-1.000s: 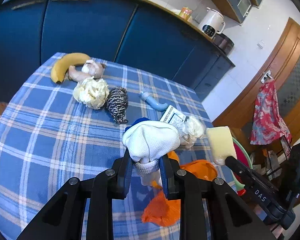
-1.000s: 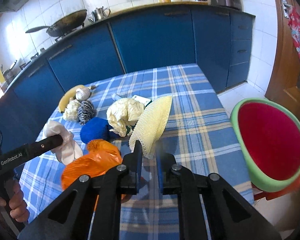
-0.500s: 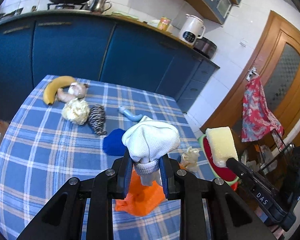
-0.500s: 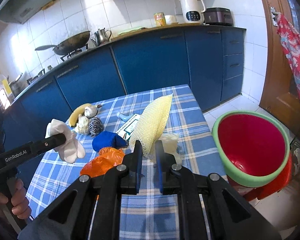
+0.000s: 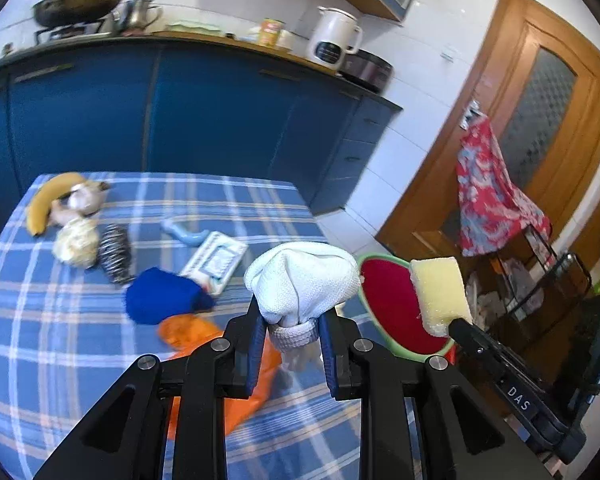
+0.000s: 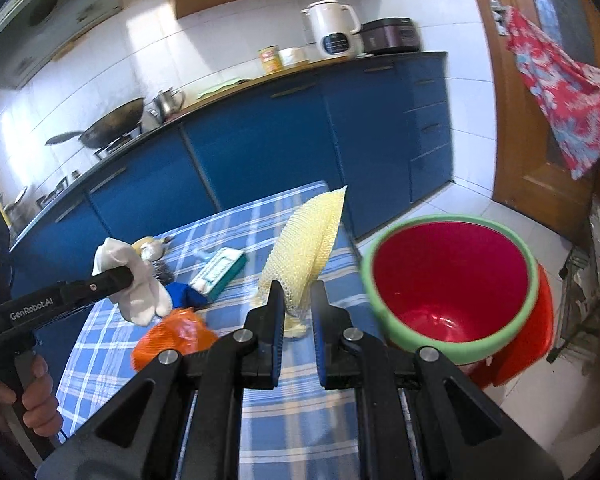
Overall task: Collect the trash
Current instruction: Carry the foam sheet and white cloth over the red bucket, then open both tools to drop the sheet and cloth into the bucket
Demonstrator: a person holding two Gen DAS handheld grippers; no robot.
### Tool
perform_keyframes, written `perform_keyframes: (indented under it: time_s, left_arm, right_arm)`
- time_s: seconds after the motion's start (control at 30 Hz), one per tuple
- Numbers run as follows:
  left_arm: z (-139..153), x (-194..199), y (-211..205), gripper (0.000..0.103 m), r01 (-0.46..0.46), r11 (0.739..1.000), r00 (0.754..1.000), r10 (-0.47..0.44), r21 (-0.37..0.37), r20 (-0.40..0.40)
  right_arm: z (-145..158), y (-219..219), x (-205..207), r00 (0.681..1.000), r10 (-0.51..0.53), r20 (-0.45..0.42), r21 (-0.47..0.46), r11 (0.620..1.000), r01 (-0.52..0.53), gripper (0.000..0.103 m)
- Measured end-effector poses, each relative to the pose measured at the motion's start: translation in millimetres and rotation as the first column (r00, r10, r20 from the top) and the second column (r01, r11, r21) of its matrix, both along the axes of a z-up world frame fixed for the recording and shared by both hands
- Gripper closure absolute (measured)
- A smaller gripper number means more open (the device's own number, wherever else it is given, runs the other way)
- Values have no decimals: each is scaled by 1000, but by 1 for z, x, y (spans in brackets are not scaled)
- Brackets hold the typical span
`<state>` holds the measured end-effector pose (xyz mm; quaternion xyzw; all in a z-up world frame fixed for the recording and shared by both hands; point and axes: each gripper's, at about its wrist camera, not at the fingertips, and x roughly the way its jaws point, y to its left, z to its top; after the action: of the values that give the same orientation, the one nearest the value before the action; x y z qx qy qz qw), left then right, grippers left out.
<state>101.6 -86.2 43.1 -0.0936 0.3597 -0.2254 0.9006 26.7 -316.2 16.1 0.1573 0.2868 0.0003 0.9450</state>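
Since the earlier frames both grippers have swung away from the middle of the table toward the red bin, which now fills far more of each view; the crumpled pale wrapper seen beside the yellow pad earlier is no longer visible.

Left gripper (image 5: pixel 292 336): jaws closed to a narrow gap, pinching the ribbed cuff of a white glove (image 5: pixel 302 286); the glove's body bulges above the fingertips, and in the right wrist view its fingers hang below the jaws (image 6: pixel 134 286). The glove is held in the air over the table's end nearest the bin, short of the rim.

Right gripper (image 6: pixel 296 300): jaws drawn almost together, clamping the lower edge of a yellow mesh scouring pad (image 6: pixel 308 244), which stands upright above them. In the left wrist view the pad (image 5: pixel 440 294) overlaps the bin's opening; whether it is actually above the opening cannot be told.

Red bin (image 6: pixel 448 216), green-rimmed, stands off the table's edge on a red stool (image 6: pixel 520 344).

Farther from the bin, on the blue checked tablecloth (image 5: pixel 52 344): orange plastic bag (image 5: pixel 188 330), blue cloth (image 5: pixel 160 300), white-and-teal box (image 5: pixel 216 258), light-blue tube (image 5: pixel 184 234), striped scrubber (image 5: pixel 116 248), crumpled tissue (image 5: pixel 76 242), garlic (image 5: pixel 82 200) and banana (image 5: pixel 50 200), the last farthest from the bin.
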Motion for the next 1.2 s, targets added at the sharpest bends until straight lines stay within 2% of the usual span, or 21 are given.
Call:
perform_keyframes:
  time_s: [0.43, 0.83, 0.93, 1.03, 1.2]
  left_arm:
    - [-15, 23, -111, 78, 152, 985, 988, -150, 83, -29]
    - [-51, 49, -204, 77, 267, 950, 962, -254, 159, -99]
    - [-61, 53, -215, 73, 274, 945, 960, -257, 178, -112]
    - [-69, 58, -224, 61, 261, 936, 964, -238, 235, -122]
    - [-73, 63, -225, 53, 244, 938, 967, -218, 245, -131]
  right_arm:
    - [-36, -85, -10, 989, -134, -62, 74, 988, 139, 88]
    - [-68, -138, 1, 973, -190, -127, 110, 973, 204, 88]
    - [-77, -147, 6, 970, -195, -144, 121, 970, 213, 87]
    - [-81, -150, 11, 969, -197, -152, 119, 969, 216, 85]
    - [-86, -156, 16, 965, -205, -161, 109, 968, 224, 84]
